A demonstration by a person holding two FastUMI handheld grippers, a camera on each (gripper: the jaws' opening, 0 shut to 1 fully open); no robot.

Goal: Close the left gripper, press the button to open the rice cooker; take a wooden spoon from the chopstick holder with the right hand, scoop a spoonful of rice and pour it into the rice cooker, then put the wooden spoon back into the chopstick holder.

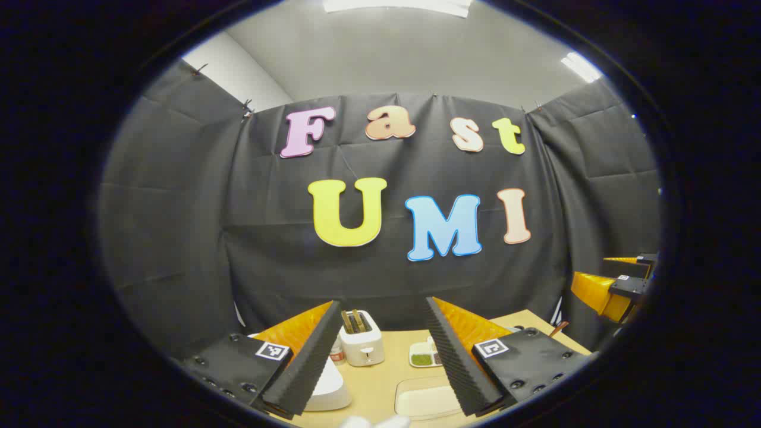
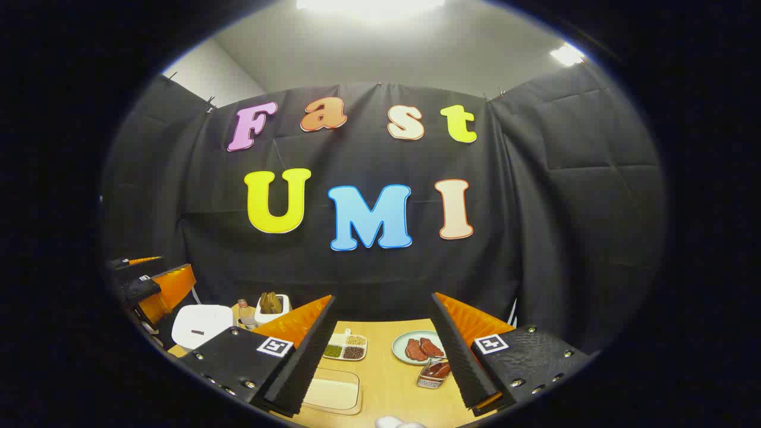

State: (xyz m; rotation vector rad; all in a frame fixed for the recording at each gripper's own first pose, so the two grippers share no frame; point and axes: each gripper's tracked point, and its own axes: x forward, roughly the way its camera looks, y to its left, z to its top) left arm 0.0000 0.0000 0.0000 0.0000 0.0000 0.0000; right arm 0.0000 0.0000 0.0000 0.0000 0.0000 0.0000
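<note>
Two tools are in play, one per hand. In the left gripper view the left tool (image 1: 380,351) stands with its two fingers wide apart and nothing between them; the right tool (image 1: 615,285) shows at the far right edge, cut off, so how far it is open cannot be told there. In the right gripper view the right tool (image 2: 383,351) also stands wide apart and has hold of nothing, while the left tool (image 2: 151,285) sits at the left edge, partly cropped.

On the wooden worktop (image 2: 392,380) there is one white rice cooker (image 2: 199,324), lid down, at the left behind the right tool's finger; in the left gripper view the rice cooker (image 1: 327,386) is mostly hidden by the left tool's finger. One white toaster (image 1: 361,339) holds two brown slices. One small bottle (image 2: 244,313) stands between the cooker and the toaster. One divided dish (image 2: 345,346) has three visible compartments of grains. One shallow tray (image 2: 333,392) of pale rice lies near the front edge. One round plate (image 2: 419,348) carries two reddish pieces, and one wire basket (image 2: 434,373) sits just in front of it, half covered by a finger.

A thin brown stick (image 1: 559,328) pokes up at the worktop's right edge; what it is cannot be made out.
</note>
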